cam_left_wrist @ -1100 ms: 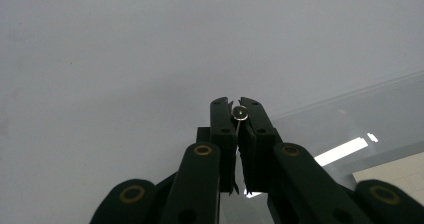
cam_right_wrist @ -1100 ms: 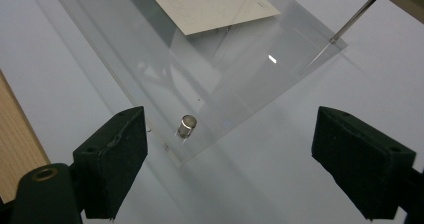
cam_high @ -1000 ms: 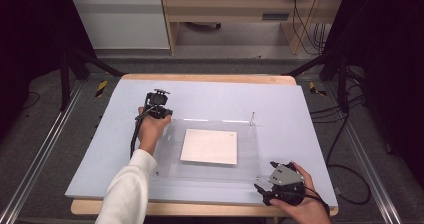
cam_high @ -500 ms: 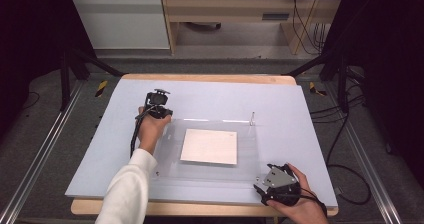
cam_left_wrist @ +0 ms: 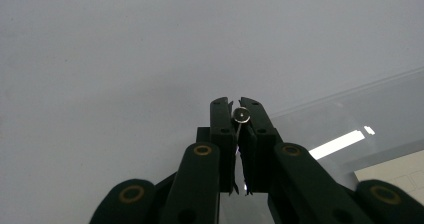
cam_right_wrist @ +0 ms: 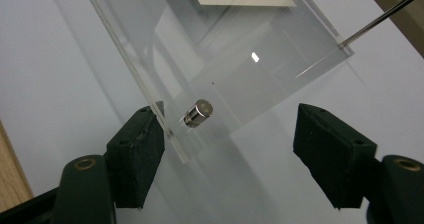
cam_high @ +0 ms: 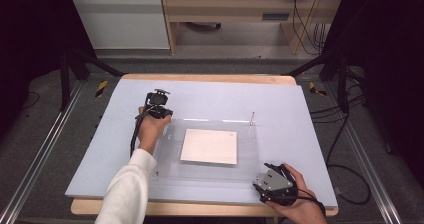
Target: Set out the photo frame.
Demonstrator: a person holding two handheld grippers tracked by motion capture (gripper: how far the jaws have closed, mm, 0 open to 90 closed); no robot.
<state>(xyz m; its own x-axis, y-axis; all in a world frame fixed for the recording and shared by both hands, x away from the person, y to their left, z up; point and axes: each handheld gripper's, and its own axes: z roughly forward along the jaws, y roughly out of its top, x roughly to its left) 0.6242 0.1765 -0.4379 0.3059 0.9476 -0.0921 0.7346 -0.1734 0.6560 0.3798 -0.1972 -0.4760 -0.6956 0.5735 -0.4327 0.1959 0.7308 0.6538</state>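
The left hand-held gripper [cam_high: 161, 113] has its jaws pinched tight on a thin metal pin [cam_left_wrist: 241, 115] at the far left corner of a clear acrylic plate [cam_high: 210, 181]; in the left gripper view the pin's round head sits end-on between the pads, so its long axis runs up out of the plate toward that camera. The right hand-held gripper [cam_right_wrist: 227, 149] is at the plate's near right corner with jaws apart; they have just been closing, and a short metal stud [cam_right_wrist: 198, 113] stands between them, untouched. One pad lies just beside the plate's edge, the other well off to the side.

The step in hand looks like seizing the corner posts of the plate. The stud points up from the plate, tilted toward the camera in the right gripper view, its flat cap uppermost. Next, I judge, the right jaws must centre on the stud and close on its sides without nudging the plate edge.

The plate lies flat on the pale desk [cam_high: 300, 109], over a white sheet [cam_high: 209, 146]. A long thin rod [cam_high: 252, 118] rises at the far right corner.
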